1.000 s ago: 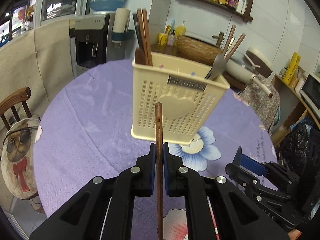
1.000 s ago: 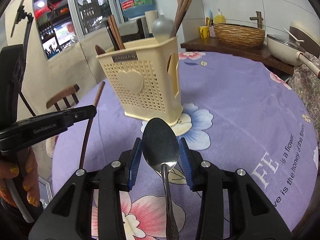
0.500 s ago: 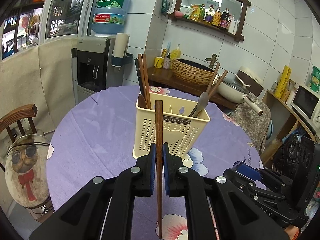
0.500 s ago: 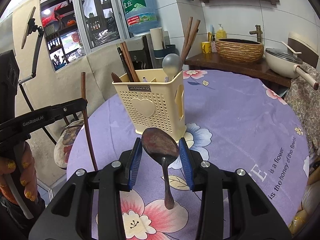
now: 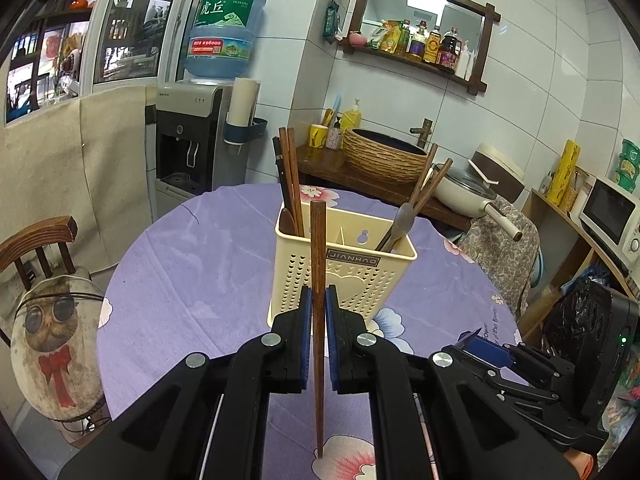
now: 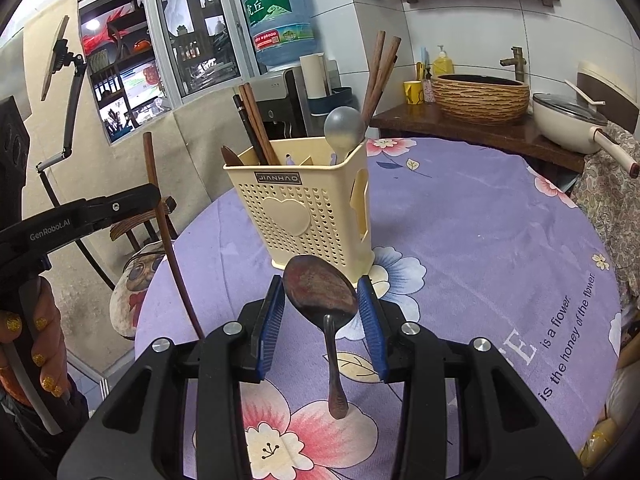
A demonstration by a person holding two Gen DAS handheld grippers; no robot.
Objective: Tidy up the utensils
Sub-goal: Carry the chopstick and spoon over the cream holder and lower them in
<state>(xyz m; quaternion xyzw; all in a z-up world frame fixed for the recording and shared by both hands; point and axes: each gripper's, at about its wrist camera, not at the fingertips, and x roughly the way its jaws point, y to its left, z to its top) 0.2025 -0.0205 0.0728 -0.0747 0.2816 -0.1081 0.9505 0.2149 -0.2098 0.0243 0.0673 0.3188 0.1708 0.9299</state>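
The cream perforated plastic utensil caddy (image 5: 344,276) w/ a heart panel and a "JIANHAO" label stands upright near the middle of the round desk (image 5: 192,264) under a purple floral cloth; its inside is split into compartments; at its left end, seen from the left wrist view, sit dark wooden chopsticks (image 5: 289,176) and a brown wooden spoon tip (image 5: 286,220); at its right end lean two more brown chopsticks (image 5: 430,184) and a grey metal spoon (image 6: 344,128), bowl up.

The left hand-held gripper (image 5: 318,332) is closed on a single dark brown wooden chopstick (image 5: 318,280), held upright between the blue pads; the stick's top lines up w/ the caddy's front rim in that view, its lower end hangs clear above the cloth; in the right wrist view it stands to the left of the caddy, apart from it.

The right hand-held gripper (image 6: 322,308) grips a dark worn metal spoon (image 6: 320,292) across its bowl, pads touching both edges, handle hanging down toward the camera; it sits just in front of the caddy, not touching.

A hand w/ gold-painted nails (image 6: 32,344) holds the left tool at the frame's left edge; beyond the desk: a wooden chair w/ a cat-print cushion (image 5: 52,328), a water dispenser w/ a blue bottle (image 5: 224,36), a woven basin (image 5: 384,156) on a dark counter.
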